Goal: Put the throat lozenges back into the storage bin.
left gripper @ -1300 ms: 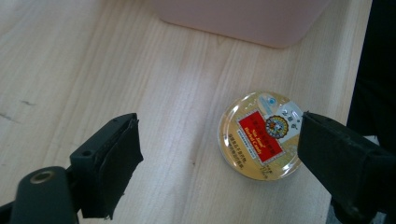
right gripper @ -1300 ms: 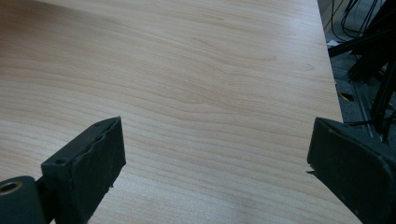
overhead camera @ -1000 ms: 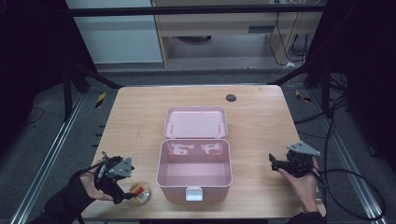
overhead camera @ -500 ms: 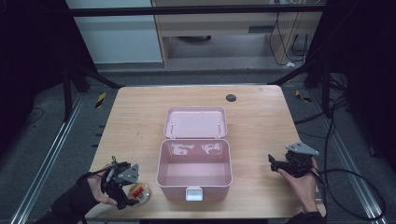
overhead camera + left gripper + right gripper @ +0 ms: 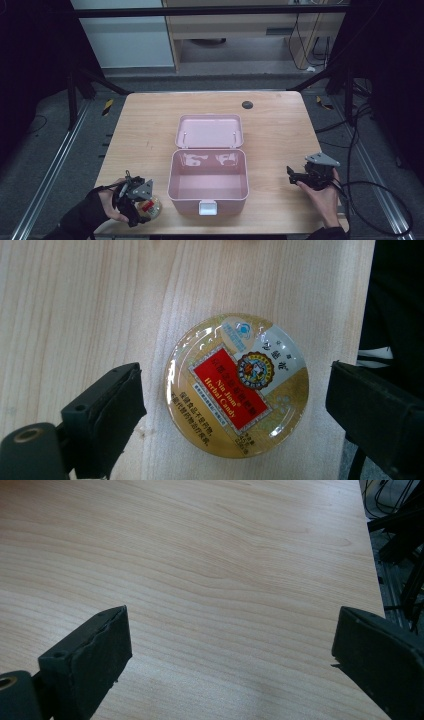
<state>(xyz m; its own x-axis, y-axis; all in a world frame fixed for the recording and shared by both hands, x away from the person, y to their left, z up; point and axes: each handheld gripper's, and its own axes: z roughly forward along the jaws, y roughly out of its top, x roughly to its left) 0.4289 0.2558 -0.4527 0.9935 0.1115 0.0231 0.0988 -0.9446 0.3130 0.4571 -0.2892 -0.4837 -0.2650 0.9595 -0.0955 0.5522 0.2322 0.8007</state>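
A round gold candy tin (image 5: 237, 390) with a red label lies flat on the wooden table, near its front-left edge (image 5: 153, 207). My left gripper (image 5: 235, 385) points down over the tin (image 5: 142, 210). Its jaws have just been opening. They stand open on either side of the tin with a gap at each pad. A gloved hand holds this gripper. My right gripper (image 5: 291, 174) rests low over the table at the right, held in a bare hand. It is open (image 5: 230, 630) with nothing but bare wood between its jaws.
An open pink box (image 5: 173, 180) stands at the front middle, its lid (image 5: 210, 131) laid back and its inside bare. A small dark disc (image 5: 247, 104) lies near the far edge. The tin sits close to the table's front edge.
My left gripper has come down and a little toward the front over the candy tin. The right gripper and the pink box have kept still.
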